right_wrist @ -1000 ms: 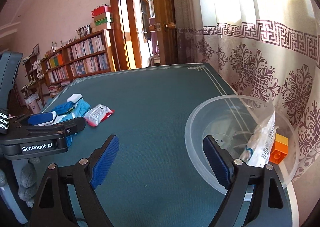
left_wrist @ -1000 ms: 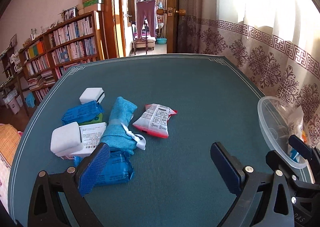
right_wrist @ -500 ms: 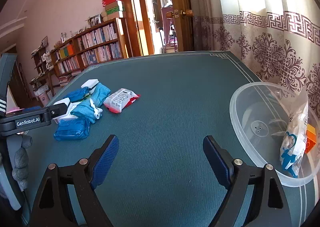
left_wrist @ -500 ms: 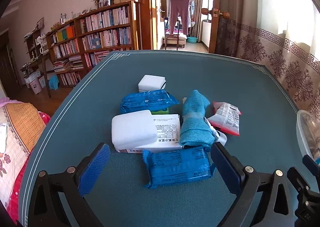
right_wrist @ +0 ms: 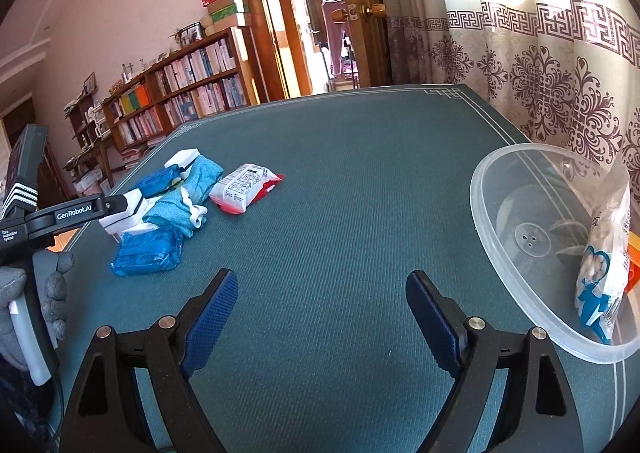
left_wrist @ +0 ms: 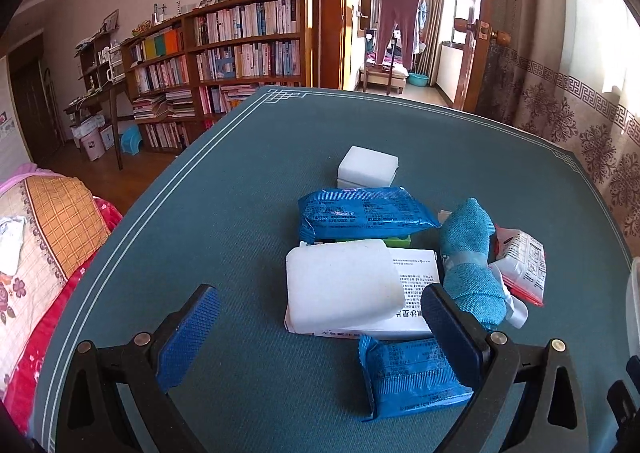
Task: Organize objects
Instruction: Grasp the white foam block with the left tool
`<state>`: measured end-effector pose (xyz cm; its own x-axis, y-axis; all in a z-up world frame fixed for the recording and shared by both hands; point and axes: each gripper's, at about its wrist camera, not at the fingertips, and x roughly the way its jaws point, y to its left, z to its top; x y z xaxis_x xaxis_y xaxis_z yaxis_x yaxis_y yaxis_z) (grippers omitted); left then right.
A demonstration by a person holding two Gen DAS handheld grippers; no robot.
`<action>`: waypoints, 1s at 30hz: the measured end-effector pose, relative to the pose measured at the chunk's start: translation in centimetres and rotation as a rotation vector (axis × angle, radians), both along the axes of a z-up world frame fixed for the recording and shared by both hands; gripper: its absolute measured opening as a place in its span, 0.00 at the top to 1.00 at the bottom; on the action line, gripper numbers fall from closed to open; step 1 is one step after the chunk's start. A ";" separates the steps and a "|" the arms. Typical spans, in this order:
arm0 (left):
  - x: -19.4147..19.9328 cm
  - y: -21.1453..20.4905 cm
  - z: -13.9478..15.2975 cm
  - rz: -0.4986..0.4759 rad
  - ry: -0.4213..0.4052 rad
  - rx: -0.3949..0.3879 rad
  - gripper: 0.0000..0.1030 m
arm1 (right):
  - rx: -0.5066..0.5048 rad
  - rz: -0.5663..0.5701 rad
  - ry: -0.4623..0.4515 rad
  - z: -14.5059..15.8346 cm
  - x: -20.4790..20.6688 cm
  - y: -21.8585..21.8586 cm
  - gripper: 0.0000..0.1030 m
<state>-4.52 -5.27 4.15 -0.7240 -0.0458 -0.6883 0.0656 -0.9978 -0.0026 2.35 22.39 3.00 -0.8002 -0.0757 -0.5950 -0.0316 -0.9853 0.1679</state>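
A pile of objects lies on the green table [left_wrist: 240,181]: a white sponge block [left_wrist: 342,279] on a white printed box [left_wrist: 416,277], a far white block [left_wrist: 367,166], a large blue packet [left_wrist: 366,212], a small blue packet [left_wrist: 408,377], a rolled teal cloth [left_wrist: 470,261] and a red-edged white packet [left_wrist: 520,265]. My left gripper [left_wrist: 316,327] is open, its fingers either side of the near white block. My right gripper [right_wrist: 320,317] is open and empty over bare table. The clear plastic bowl [right_wrist: 532,317] at the right holds a white-blue bag [right_wrist: 604,269] and an orange piece [right_wrist: 634,249].
The pile also shows in the right wrist view [right_wrist: 184,205], with the left gripper body [right_wrist: 60,213] beside it. A bookshelf [left_wrist: 224,53] and doorway stand beyond the far edge. A curtain [right_wrist: 560,53] hangs along the right side. A patterned bed cover [left_wrist: 36,245] lies left of the table.
My left gripper swung left from the bowl side to the pile and closed in on the white block. The right gripper drew back and turned left a little; the bowl slid right in its view.
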 end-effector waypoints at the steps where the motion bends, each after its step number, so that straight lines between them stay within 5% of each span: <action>1: -0.2 0.0 0.0 0.000 -0.001 -0.006 0.00 | 0.000 -0.001 -0.001 0.0 0.0 0.0 0.16; 8: -1.2 -0.8 -0.5 0.003 -0.021 0.016 0.02 | -0.010 0.008 -0.016 -0.1 -0.4 -0.3 0.16; 14: -1.8 -1.5 -1.1 -0.050 -0.087 0.105 0.36 | -0.021 0.060 -0.031 0.2 -1.0 -1.9 0.16; 30: -1.1 -3.4 1.9 -0.010 0.004 0.124 0.37 | -0.068 0.229 -0.042 1.5 -7.3 -8.7 0.16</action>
<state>-5.64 -8.63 6.09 -0.7266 0.0470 -0.6855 0.0554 -0.9904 -0.1267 -4.91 13.71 4.54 -0.7320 -0.2938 -0.6147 0.1832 -0.9539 0.2378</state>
